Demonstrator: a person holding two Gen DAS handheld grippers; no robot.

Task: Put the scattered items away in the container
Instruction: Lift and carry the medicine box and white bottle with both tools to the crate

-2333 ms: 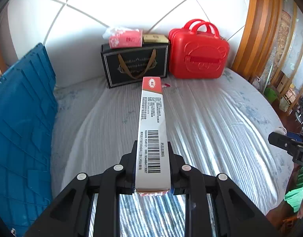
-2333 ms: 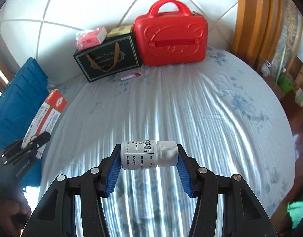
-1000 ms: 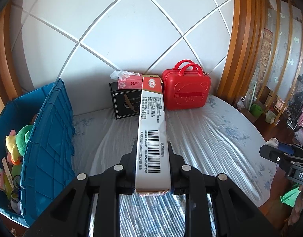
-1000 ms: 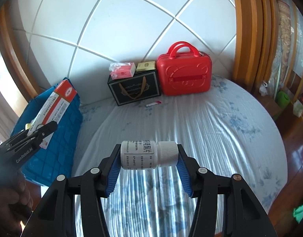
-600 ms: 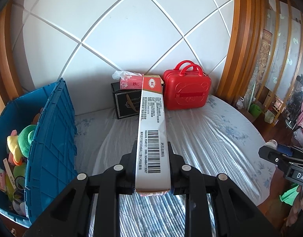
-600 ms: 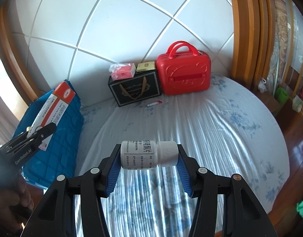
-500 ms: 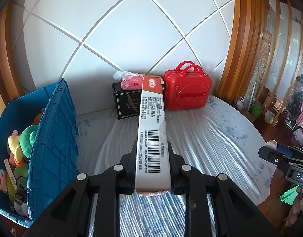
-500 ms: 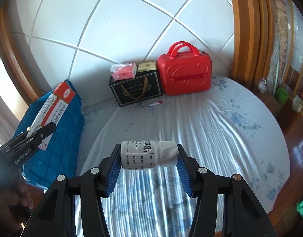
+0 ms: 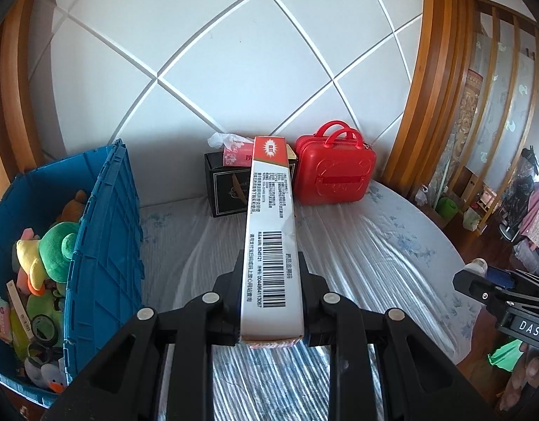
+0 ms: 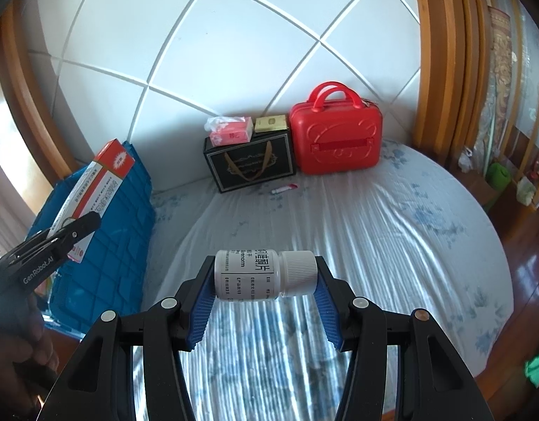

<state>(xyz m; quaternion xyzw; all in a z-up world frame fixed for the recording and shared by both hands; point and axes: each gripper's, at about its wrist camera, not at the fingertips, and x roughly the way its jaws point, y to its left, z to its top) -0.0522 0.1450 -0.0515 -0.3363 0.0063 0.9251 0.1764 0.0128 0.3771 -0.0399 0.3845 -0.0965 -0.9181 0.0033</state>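
Note:
My left gripper (image 9: 271, 273) is shut on a long white and red medicine box (image 9: 271, 231) that points forward, held above the bed. The box also shows in the right wrist view (image 10: 93, 189), in front of the blue crate. My right gripper (image 10: 265, 277) is shut on a white pill bottle (image 10: 258, 273), held sideways with its cap to the right. The blue crate (image 9: 100, 245) stands open at the left with plush toys (image 9: 48, 252) and small items inside. A small pink and white tube (image 10: 284, 188) lies on the bed near the black box.
A black gift box (image 10: 250, 161) with a pink tissue pack (image 10: 230, 130) and a gold box (image 10: 271, 123) on top stands at the headboard, beside a red case (image 10: 334, 137). The bed sheet (image 10: 392, 231) stretches to the right. Wooden posts (image 9: 420, 87) rise at right.
Both grippers have risen and drawn back from the bed. The left view has shifted so the crate's open inside with the toys now shows. Both grips are unchanged.

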